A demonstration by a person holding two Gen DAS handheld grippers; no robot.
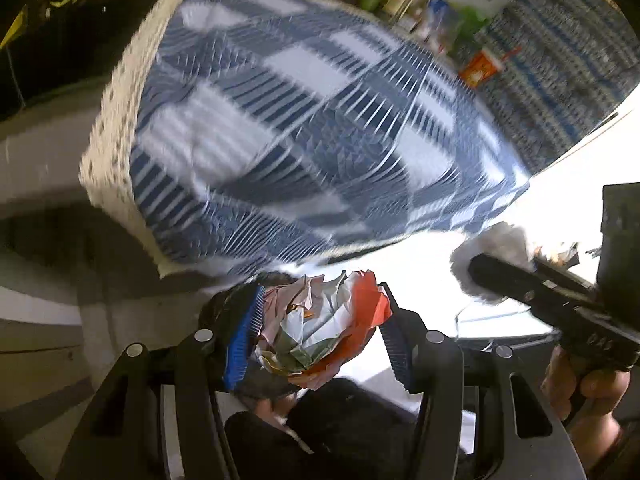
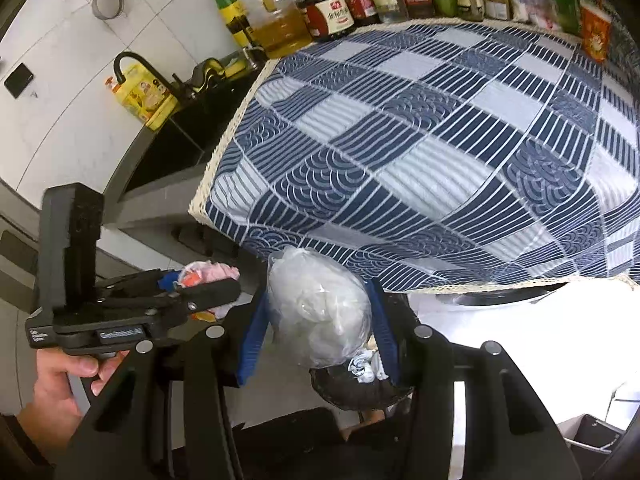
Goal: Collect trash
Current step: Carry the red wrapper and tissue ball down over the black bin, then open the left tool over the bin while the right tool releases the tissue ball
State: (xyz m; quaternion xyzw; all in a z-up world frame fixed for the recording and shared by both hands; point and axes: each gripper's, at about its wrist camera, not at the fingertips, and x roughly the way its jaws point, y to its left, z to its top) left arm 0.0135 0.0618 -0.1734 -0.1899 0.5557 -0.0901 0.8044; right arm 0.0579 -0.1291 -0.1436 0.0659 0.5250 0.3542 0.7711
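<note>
My left gripper (image 1: 320, 324) is shut on a crumpled red, white and pink wrapper (image 1: 320, 328), held off the front edge of the blue checked counter cloth (image 1: 288, 120); the left wrist view is motion-blurred. The wrapper also shows in the right wrist view (image 2: 208, 274) in the left gripper (image 2: 200, 292). My right gripper (image 2: 320, 316) is shut on a crumpled clear plastic bag (image 2: 320, 312), also seen in the left wrist view (image 1: 492, 256). Below it sits a dark trash bin (image 2: 352, 392) with crumpled paper inside.
Bottles and packets (image 2: 360, 4) line the back of the counter. A dark sink (image 2: 172, 140) with a black tap (image 2: 136, 64) lies left of the cloth (image 2: 440, 140). A white appliance top (image 2: 520, 312) is at lower right.
</note>
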